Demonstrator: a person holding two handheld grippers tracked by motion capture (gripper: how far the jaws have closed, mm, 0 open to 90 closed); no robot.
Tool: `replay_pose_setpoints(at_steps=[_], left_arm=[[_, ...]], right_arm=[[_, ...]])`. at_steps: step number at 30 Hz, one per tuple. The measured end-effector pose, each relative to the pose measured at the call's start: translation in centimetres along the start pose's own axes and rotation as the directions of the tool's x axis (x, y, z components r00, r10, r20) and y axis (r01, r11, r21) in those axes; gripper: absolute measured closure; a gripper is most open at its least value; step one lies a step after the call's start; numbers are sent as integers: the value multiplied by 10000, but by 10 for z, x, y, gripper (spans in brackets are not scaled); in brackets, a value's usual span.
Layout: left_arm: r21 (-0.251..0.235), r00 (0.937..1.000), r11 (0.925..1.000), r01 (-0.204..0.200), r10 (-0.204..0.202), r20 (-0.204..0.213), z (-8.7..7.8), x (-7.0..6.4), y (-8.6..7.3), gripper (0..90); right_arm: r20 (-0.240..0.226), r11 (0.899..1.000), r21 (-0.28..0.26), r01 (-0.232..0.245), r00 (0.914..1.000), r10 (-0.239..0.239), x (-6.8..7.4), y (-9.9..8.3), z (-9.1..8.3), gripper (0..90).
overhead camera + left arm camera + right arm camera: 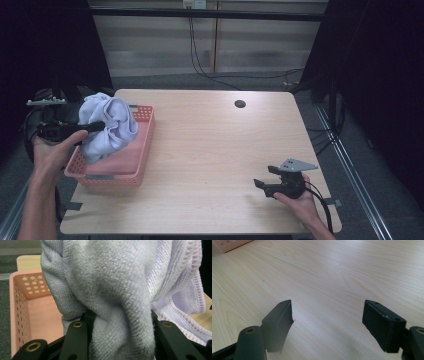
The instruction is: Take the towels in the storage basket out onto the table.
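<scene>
The left claw is squeezed tight on a soft, pale purple towel. In the high view the towel is a big bunched lump. It hangs from the claw over the near-left part of a pink basket. Most of the lump sits just past the claw tips, and a tail of it drops down below them into the basket. A hand holds this claw from the left side of the table.

The left gripper view shows things up close that the high view cannot. A thick fold of the towel is pinched between the two black jaws. You can see its tiny loops and a stitched edge on the right. To the left of the claw you can see the inside of the basket, with little round holes in its wall.

The right claw is wide open and holds nothing. It sits low by the near-right part of the table, well apart from the basket. The right gripper view shows bare light wood between and past the jaws. A small corner of the pink basket peeks in far away at the top left.
</scene>
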State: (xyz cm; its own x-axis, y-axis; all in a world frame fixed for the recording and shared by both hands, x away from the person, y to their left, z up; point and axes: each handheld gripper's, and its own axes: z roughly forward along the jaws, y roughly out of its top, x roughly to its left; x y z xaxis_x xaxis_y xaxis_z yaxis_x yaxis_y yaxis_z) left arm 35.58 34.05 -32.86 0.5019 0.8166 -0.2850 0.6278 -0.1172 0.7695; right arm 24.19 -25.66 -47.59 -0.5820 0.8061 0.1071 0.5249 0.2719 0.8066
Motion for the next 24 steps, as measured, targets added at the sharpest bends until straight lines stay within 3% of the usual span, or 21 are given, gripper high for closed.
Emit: replay_pose_setpoints(at_steps=[4,14,24], left_arm=[[-33,9996,9999,-158,157,-229,-7,-12,2,606],[-460,9941,9937,-1025,1040,307,-16,-53,8,604],[-791,9819,9860,-1470,1551,1084,4,-94,22,601]], right_arm=[[34,10000,-54,6,10000,-6,-1,0,-1,237],[32,10000,-29,-17,10000,17,-1,0,-2,237],[65,10000,-68,23,10000,-22,-4,0,-3,237]])
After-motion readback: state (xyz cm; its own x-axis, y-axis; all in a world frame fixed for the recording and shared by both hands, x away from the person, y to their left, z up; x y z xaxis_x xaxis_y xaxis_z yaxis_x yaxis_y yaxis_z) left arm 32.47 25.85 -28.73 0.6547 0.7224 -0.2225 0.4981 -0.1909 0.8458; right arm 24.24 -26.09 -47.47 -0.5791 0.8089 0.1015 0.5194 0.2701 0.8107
